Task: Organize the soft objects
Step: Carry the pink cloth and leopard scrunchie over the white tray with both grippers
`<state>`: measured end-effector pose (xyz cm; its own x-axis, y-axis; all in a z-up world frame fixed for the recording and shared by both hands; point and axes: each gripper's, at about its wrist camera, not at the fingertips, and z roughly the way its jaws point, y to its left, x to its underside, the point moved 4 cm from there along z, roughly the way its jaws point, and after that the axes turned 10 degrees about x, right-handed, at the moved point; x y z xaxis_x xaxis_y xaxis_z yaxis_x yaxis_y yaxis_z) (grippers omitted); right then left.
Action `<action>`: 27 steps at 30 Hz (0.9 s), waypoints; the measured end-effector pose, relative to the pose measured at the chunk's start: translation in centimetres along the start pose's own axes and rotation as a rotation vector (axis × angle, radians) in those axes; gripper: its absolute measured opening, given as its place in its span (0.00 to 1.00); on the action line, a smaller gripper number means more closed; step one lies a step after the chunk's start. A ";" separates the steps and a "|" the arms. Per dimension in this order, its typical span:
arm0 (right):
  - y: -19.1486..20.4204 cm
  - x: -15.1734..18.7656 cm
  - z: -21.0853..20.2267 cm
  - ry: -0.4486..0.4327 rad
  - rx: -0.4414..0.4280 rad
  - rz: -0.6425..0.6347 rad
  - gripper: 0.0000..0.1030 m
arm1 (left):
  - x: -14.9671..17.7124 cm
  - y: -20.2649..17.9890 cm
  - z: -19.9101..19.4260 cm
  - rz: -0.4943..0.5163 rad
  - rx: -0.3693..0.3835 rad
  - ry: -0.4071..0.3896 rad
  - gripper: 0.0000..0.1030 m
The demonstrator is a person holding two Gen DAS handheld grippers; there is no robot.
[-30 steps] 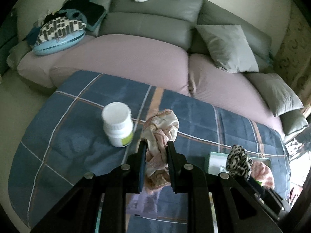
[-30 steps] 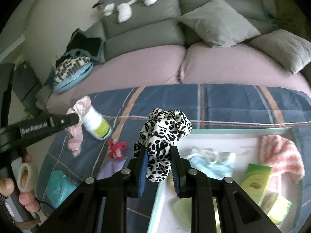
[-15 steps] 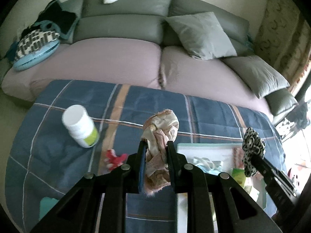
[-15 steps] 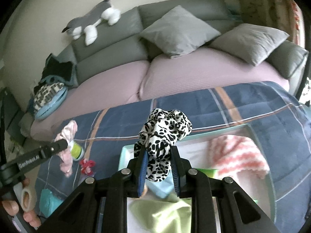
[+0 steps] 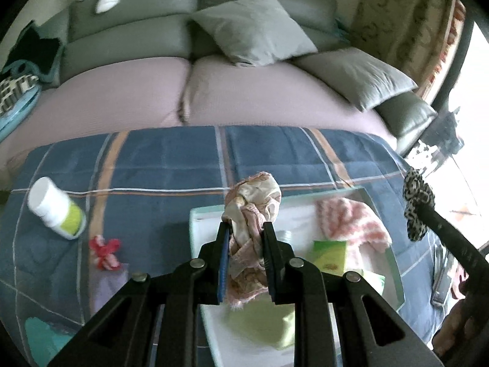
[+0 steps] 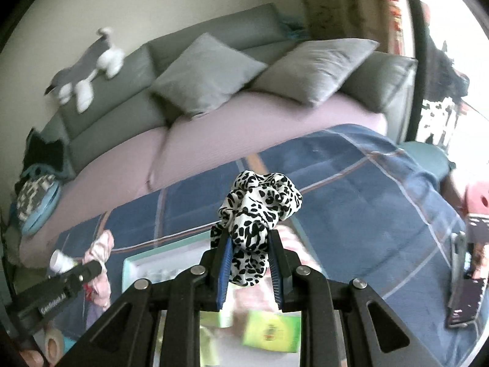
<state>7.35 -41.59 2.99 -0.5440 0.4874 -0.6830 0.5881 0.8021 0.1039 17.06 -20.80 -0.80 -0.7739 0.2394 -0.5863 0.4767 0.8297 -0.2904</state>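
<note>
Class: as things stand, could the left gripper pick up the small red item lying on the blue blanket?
Probably not yet. The left gripper is shut on the pink scrunchie, so its jaws are occupied, though nothing lies on or around the red item on the blanket.

White lettering runs along the black side of my left gripper [image 6: 94, 267], seen at the near left from my right wrist; it reads roughly "GenRobot.AI", though blur softens it. The green box [image 6: 270, 331] in the tray carries a red mark too smeared for me to read.
</note>
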 end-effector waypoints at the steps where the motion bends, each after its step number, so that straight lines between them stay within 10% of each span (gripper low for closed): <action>1: -0.5 -0.1 0.0 0.001 0.010 0.009 0.24 | 0.1 -0.5 0.3 0.011 0.009 0.006 0.21; 27: 1.2 4.0 7.9 0.243 0.090 -0.119 0.24 | 3.2 -2.6 7.3 0.042 0.033 0.166 0.21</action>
<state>10.61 -41.43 -5.37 -0.7336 0.4684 -0.4924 0.5562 0.8301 -0.0391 16.39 -25.85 -7.39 -0.8099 0.3553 -0.4666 0.5211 0.8011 -0.2944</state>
